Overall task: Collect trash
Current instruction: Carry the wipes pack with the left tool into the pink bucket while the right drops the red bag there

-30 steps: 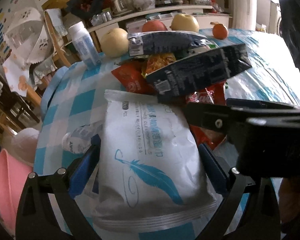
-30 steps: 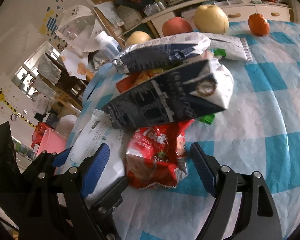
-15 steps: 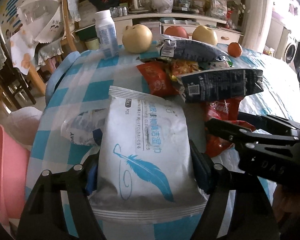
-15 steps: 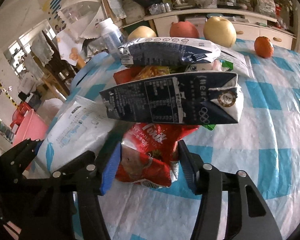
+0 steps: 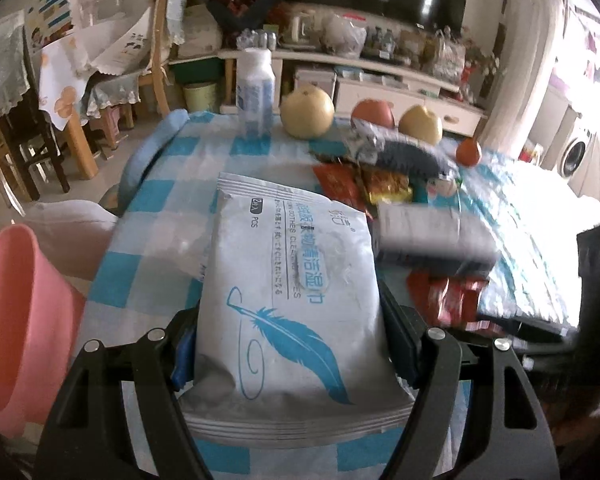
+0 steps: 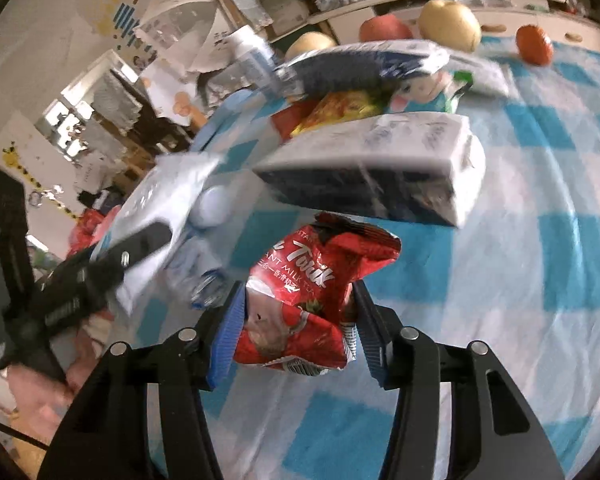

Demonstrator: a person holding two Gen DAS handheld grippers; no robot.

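My left gripper [image 5: 290, 340] is shut on a white wet-wipes pack [image 5: 288, 280] with a blue feather print, held a little above the checked table [image 5: 160, 240]. In the right wrist view the same pack [image 6: 168, 184] shows at the left, in the left gripper [image 6: 80, 280]. The jaws of my right gripper [image 6: 298, 320] are closing on a crumpled red snack packet [image 6: 308, 280], and both pads press its sides. Just beyond it lies a dark milk carton [image 6: 376, 172], blurred, with more wrappers [image 6: 340, 108] heaped behind.
A pink bin [image 5: 16, 320] stands off the table's left edge. At the far edge are a white bottle [image 5: 256, 96], two pears [image 5: 306, 112], an apple [image 5: 372, 114] and an orange [image 5: 468, 152]. Chairs and a cluttered shelf lie behind. Bare cloth [image 6: 540, 280] spreads to the right.
Both grippers have closed, the left on the wipes pack and the right on the red packet. The pack has risen off the table, and the red packet has come out from under the carton.
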